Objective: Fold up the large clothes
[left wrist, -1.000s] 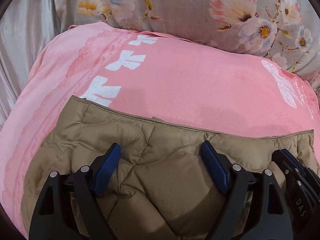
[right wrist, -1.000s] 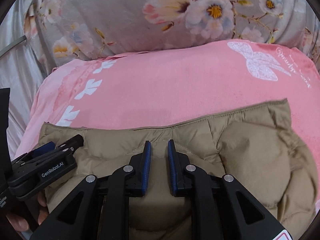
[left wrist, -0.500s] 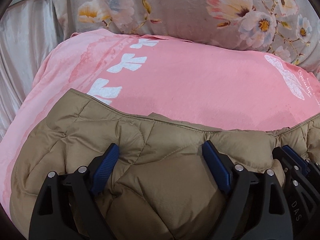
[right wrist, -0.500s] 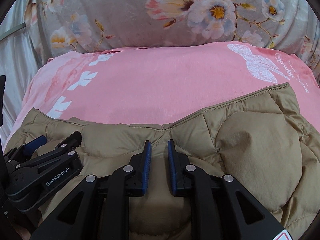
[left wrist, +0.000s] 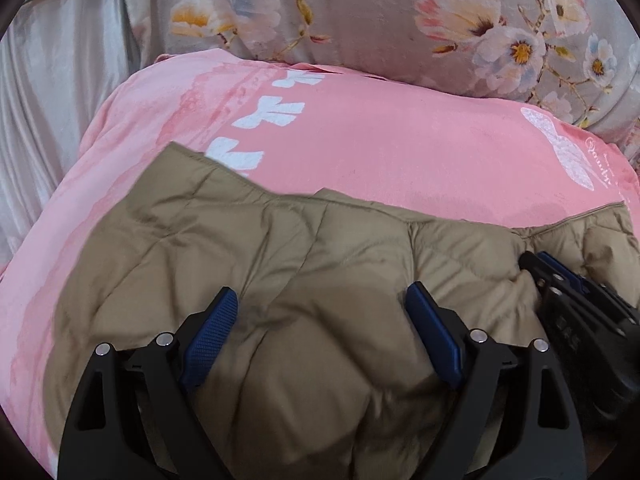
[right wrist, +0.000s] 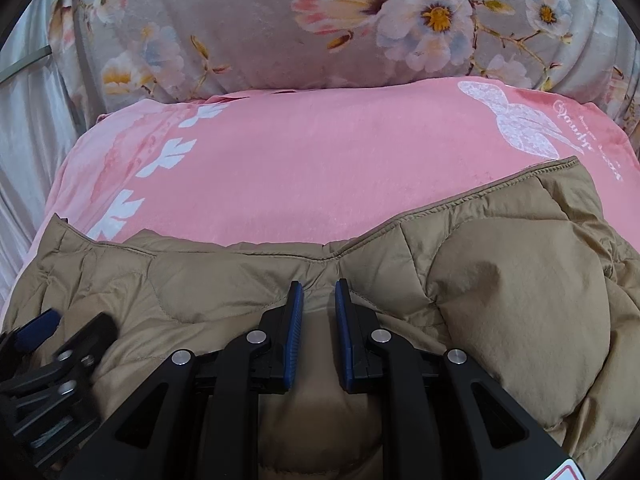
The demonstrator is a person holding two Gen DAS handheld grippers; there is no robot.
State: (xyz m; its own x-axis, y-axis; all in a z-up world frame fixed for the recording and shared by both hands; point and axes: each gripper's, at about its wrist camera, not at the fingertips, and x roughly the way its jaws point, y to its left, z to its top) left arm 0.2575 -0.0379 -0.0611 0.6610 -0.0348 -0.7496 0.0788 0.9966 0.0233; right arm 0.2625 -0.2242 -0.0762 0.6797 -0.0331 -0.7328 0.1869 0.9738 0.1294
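A tan quilted puffer jacket (left wrist: 280, 264) lies on a pink blanket (left wrist: 380, 152), its hem edge facing the far side. My left gripper (left wrist: 324, 312) is open, its blue pads wide apart over the jacket's padding. My right gripper (right wrist: 319, 300) has its pads close together with a fold of the jacket (right wrist: 500, 280) pinched between them near the hem. The right gripper also shows at the right edge of the left wrist view (left wrist: 560, 280). The left gripper shows blurred at the lower left of the right wrist view (right wrist: 52, 344).
A grey floral cushion or cover (left wrist: 400, 20) rises behind the pink blanket (right wrist: 320, 160). Pale satin fabric (left wrist: 52, 80) hangs at the left. The blanket has white leaf prints (right wrist: 160, 160) and a white butterfly print (right wrist: 516, 128).
The jacket's hem edge has moved further out over the pink blanket. The left gripper has shifted, blurred in the right wrist view. Both grippers keep the same jaw opening.
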